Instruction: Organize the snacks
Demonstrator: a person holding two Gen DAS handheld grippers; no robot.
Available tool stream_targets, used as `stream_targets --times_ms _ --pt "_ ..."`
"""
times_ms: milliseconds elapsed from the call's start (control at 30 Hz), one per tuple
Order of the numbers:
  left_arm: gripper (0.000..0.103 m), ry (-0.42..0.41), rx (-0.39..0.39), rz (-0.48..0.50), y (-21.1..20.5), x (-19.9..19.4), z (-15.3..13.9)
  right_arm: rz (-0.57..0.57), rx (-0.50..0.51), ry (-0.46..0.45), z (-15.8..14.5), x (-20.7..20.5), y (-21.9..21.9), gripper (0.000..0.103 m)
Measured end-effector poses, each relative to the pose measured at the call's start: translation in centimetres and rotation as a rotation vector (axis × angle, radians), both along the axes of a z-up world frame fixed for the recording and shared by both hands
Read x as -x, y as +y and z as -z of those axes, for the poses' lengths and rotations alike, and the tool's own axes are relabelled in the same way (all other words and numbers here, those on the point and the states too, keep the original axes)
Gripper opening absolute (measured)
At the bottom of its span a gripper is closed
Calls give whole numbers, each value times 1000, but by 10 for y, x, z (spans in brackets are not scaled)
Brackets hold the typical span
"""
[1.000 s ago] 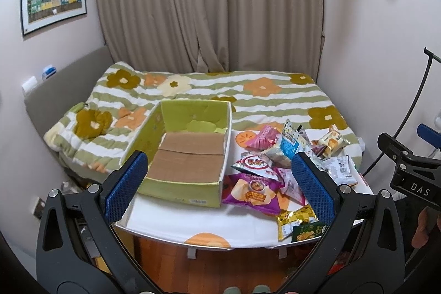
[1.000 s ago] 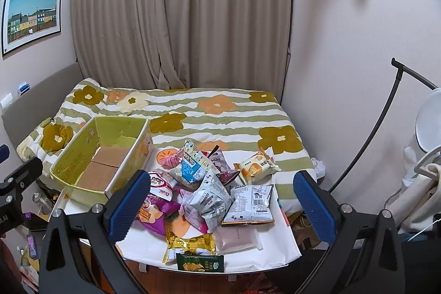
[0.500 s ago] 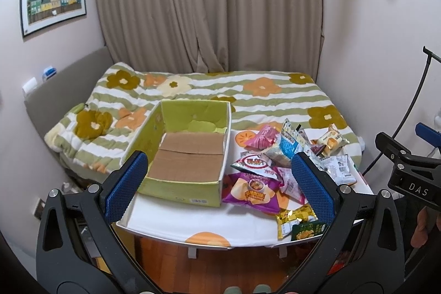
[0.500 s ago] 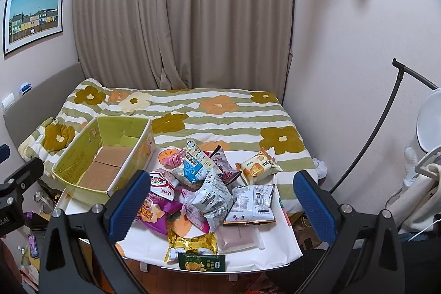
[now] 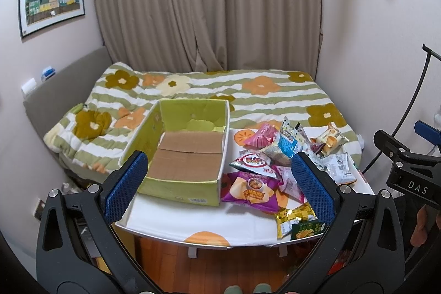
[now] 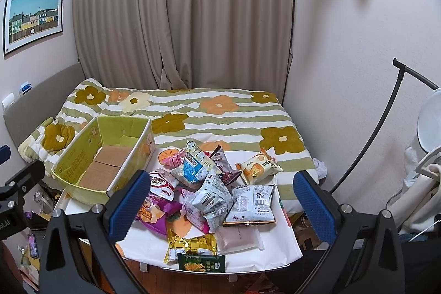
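Nothing's been packed yet by the look of it, so this reads as the very start: both tools are held back off the desk (image 6: 275,258), just sizing things up. The landmark here is the green cardboard box (image 5: 182,156), sitting open-topped on the desk with only its brown flaps showing inside, no snacks in it.

Right of the box, touching its side, is the snack pile (image 6: 209,189), a loose heap of crinkly packets lying on top of each other. Biggest near the box is the purple chip bag (image 5: 250,190), puffy and probably slippery. Further right of the box lies a flat white packet (image 6: 252,204), and beyond that, off on its own, an orange-and-white bun packet (image 6: 257,167). At the desk's front edge, well right of the box, sit a gold packet (image 6: 191,243) and a small dark green one (image 6: 201,262) (that one hangs close to the edge, so it could get knocked off).

The left tool (image 5: 217,183) has its jaws spread wide and holds nothing; same for the right tool (image 6: 220,201), wide apart and empty.

Next move is probably a reach down onto one top packet, then pinch it at a seam and carry it left into the box.
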State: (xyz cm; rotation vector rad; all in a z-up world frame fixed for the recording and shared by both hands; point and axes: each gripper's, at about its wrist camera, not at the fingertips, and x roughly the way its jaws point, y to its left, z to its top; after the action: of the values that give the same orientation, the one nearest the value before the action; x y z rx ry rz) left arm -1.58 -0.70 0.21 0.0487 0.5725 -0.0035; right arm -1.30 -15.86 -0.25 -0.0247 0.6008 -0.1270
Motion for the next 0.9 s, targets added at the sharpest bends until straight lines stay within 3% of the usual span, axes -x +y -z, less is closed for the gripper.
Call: stream_targets --times_ms 900 --pt "103 48 16 24 4 -23 9 11 -6 24 10 -6 -3 103"
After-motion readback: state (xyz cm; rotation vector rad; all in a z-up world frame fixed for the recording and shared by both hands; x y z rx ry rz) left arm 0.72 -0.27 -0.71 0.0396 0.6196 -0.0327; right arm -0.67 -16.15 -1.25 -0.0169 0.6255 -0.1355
